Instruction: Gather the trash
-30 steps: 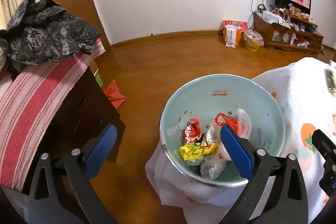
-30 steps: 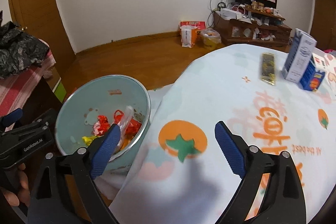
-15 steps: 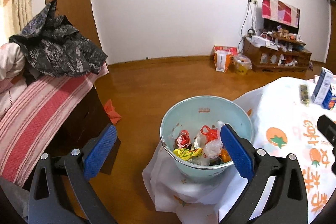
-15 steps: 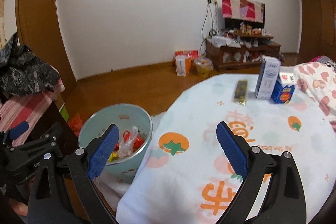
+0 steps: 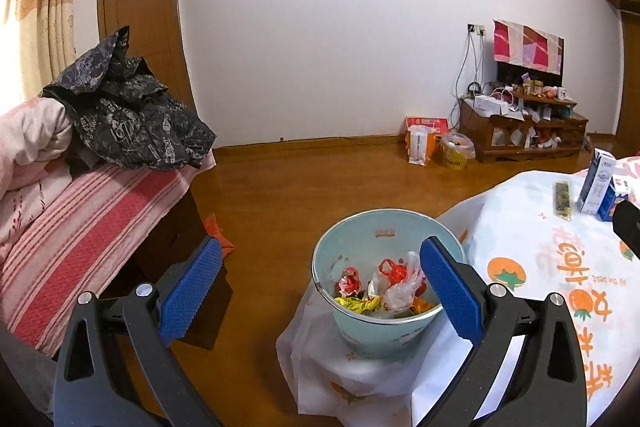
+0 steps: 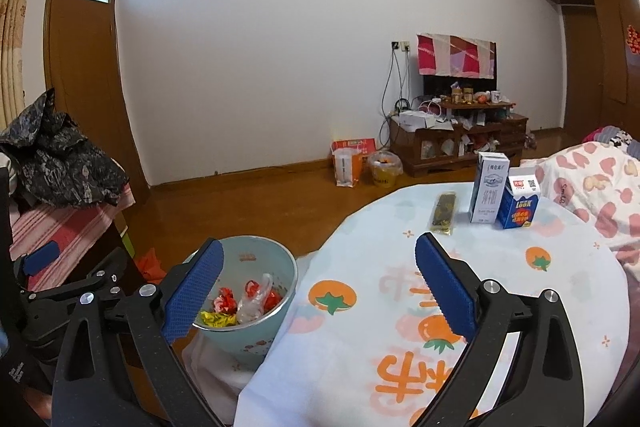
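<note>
Two grippers are in view, neither holding anything. Left wrist view: left gripper (image 5: 320,283) has its blue pads (image 5: 191,291) spread wide, w/ nothing between them. Light-blue trash bin (image 5: 360,331) stands on the wood floor (image 5: 320,179), just beside the table edge, partly on the hanging white tablecloth (image 5: 532,267). Bin contents: red wrapper (image 5: 349,281), yellow wrapper (image 5: 358,304), clear plastic bag (image 5: 398,291) (other scraps too small to tell). Striped pink blanket (image 5: 92,223) at left, w/ a dark patterned jacket (image 5: 132,119) on top. Right wrist view: right gripper (image 6: 320,287) likewise has its fingers set well apart, empty, above the tablecloth's orange fruit print. Remaining items on the table, toward its far side: flat dark snack packet (image 6: 444,213), then a tall white carton (image 6: 490,193) upright, then a shorter blue carton (image 6: 519,205) touching or just beside the white one (cannot tell which). Packet is well apart from the bin. Left gripper body shows at the left edge, near the bin.
</note>
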`<state>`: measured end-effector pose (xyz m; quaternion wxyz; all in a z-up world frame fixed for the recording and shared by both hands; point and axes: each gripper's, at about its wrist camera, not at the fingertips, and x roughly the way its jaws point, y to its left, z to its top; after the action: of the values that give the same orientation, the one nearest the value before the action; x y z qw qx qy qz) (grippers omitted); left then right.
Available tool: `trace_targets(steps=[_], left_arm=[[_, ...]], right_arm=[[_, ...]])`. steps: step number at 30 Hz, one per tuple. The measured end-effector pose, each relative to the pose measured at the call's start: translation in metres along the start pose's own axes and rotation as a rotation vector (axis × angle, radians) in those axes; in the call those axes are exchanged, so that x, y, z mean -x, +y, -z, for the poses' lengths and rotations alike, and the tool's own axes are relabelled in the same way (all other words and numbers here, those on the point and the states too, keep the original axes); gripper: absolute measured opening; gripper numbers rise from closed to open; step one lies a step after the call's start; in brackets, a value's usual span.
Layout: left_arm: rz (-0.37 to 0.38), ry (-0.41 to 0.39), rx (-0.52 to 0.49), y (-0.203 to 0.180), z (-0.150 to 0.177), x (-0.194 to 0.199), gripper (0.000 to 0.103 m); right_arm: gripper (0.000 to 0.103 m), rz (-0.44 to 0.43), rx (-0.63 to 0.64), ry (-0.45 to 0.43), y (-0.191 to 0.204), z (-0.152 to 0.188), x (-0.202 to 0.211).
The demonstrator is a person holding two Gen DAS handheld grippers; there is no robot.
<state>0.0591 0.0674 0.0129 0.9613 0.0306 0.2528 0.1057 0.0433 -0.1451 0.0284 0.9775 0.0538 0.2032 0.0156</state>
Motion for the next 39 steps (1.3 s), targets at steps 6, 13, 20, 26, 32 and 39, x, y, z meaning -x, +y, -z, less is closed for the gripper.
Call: trace_targets(steps=[6, 13, 20, 26, 32, 39], left_arm=[[-0.009, 0.003, -0.004, -0.0007, -0.0011, 0.0029, 0.097], [-0.018, -0.002, -0.016, -0.0034, -0.0018, 0.0057, 0.097], [-0.019, -0.002, -0.012, -0.0029, -0.0024, 0.0063, 0.097], [-0.017, -0.001, 0.000, -0.0002, -0.0035, 0.0068, 0.097], [-0.019, -0.006, 0.000, -0.0003, -0.0044, 0.0084, 0.097], [-0.022, -0.008, 0.007, -0.0003, -0.0063, 0.0101, 0.097]], right_arm=[[0.095, -0.001, -0.011, -0.001, -0.0023, 0.0012, 0.0032], [0.095, -0.002, -0.018, -0.001, -0.0044, 0.0026, 0.0034], [0.095, -0.005, -0.023, 0.006, -0.0046, 0.0034, 0.0018], [0.095, -0.007, -0.022, 0.007, -0.0040, 0.0031, 0.0022], [0.095, -0.007, -0.021, 0.005, -0.0046, 0.0017, 0.0013], [0.095, -0.006, -0.020, 0.003, -0.0044, 0.0016, 0.0024]])
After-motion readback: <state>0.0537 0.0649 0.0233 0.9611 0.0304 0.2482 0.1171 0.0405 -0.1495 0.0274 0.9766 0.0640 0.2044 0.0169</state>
